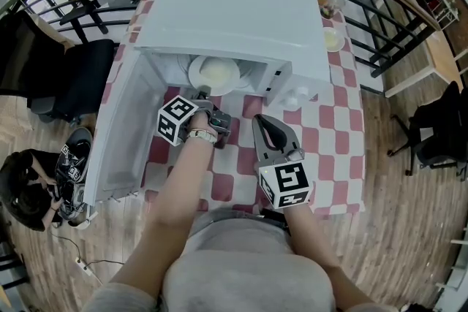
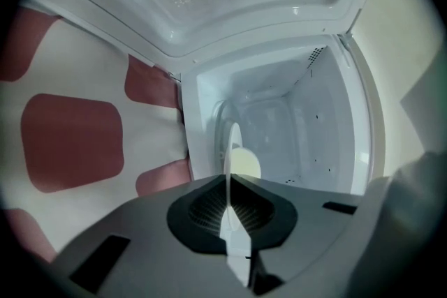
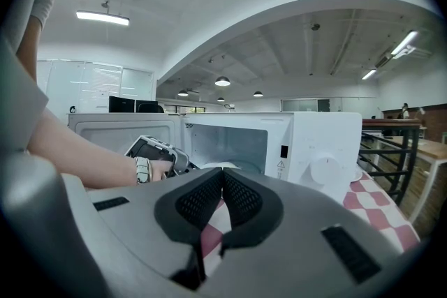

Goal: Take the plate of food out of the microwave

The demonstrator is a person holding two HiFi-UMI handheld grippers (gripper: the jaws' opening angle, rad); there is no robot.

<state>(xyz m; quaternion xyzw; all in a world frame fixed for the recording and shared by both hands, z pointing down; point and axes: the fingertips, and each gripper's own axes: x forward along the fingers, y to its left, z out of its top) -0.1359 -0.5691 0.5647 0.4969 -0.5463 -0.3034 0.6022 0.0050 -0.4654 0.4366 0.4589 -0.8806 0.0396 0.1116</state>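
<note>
The plate sits inside the microwave, near the cavity mouth, with pale food heaped on it. The left hand-held gripper has its jaws clamped on the plate's near rim, at 6 o'clock as the head view shows it; its own view shows the rim edge-on, pinched between the pads. The right hand-held gripper hangs over the checked surface at about 4 o'clock from the left one, jaws together on nothing. The main risk is that one-sided pinch: once the plate leaves the cavity floor, its weight would likely lever it down at the far edge, so the rim could slip through the pads or the food slide off. A low pull might catch the plate on the cavity's front lip. The open door at 9 o'clock leaves little room to swing left.
</note>
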